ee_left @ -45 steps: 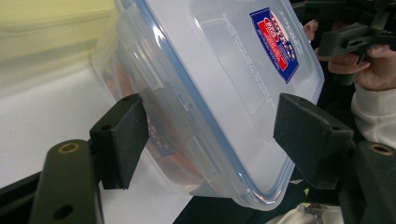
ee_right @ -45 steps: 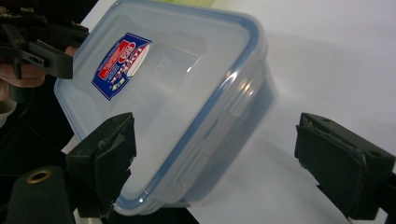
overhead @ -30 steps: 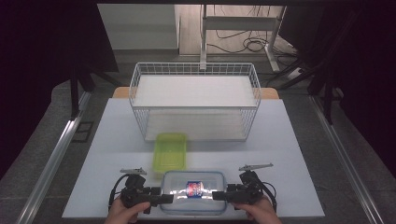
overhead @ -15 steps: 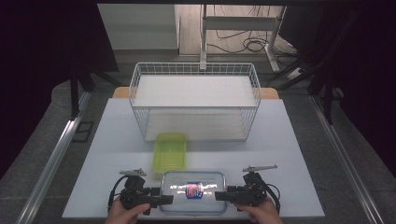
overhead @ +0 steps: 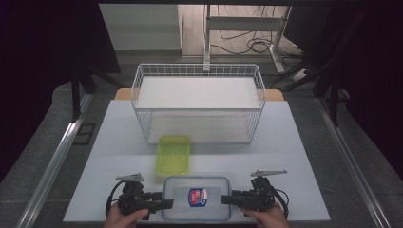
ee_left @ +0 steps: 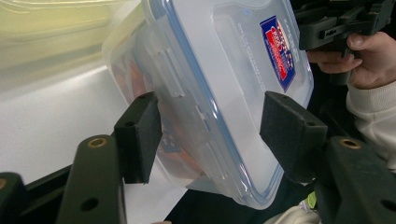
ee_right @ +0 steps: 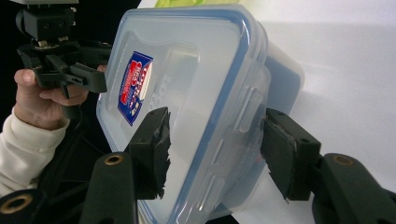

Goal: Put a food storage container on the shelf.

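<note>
A clear lidded container (overhead: 197,197) with a blue rim and a red-and-blue label lies flat at the table's front edge. My left gripper (overhead: 170,204) is at its left end and my right gripper (overhead: 224,198) at its right end. In the left gripper view the container's (ee_left: 224,60) latched end sits between the jaws of the left gripper (ee_left: 210,135), one pad on the lid side and one on the base side. The right gripper view shows the right gripper (ee_right: 215,149) set the same way around the container (ee_right: 187,70). Both grippers stand wide open.
A yellow-green translucent container (overhead: 173,154) lies just behind the clear one. A white wire basket (overhead: 142,118) stands farther back at the middle of the white table (overhead: 285,152). A person's hands hold both grippers at the front edge.
Both grippers have drawn slightly outward from the container's ends. The container has settled a little closer to the front edge.
</note>
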{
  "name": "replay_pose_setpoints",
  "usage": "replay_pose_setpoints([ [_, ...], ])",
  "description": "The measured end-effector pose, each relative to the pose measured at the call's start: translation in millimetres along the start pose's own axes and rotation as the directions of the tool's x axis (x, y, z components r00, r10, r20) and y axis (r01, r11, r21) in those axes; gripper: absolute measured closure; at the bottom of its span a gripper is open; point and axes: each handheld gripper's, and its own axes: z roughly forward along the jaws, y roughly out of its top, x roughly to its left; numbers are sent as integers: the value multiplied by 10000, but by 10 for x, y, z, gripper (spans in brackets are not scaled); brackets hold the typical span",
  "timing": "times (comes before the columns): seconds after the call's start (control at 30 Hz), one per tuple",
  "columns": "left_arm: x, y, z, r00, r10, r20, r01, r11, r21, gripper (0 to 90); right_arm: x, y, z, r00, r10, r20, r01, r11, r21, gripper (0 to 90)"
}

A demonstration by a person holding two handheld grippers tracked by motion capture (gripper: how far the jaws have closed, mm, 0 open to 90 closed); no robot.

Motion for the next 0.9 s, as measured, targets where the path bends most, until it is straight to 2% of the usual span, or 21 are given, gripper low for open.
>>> replay_pose_setpoints([
  [0.23, 15, -27, -42, 9998, 95, 190, -92, 9999, -134, 447, 8, -25, -24, 9999, -22, -114, 20, 9999, -154, 473],
  [0.43, 7, -39, -45, 9998, 101, 161, -98, 9997, -213, 451, 10, -41, -25, 9998, 150, -153, -154, 9994, -304, 479],
  [0.6, -15, -52, -55, 10000, 4, 65, -2, 9991, -426, 466, 13, -66, -36, 9988, 429, -225, -440, 9976, -535, 499],
  [0.67, -41, -53, -63, 9999, 115, -46, -117, 9990, -427, 473, 22, -74, -44, 9984, 504, -261, -519, 9968, -608, 505],
  [0.9, -106, -69, -79, 9991, 286, -307, -304, 9979, -571, 489, 75, -93, -71, 9991, 403, -139, -411, 9966, -715, 513],
])
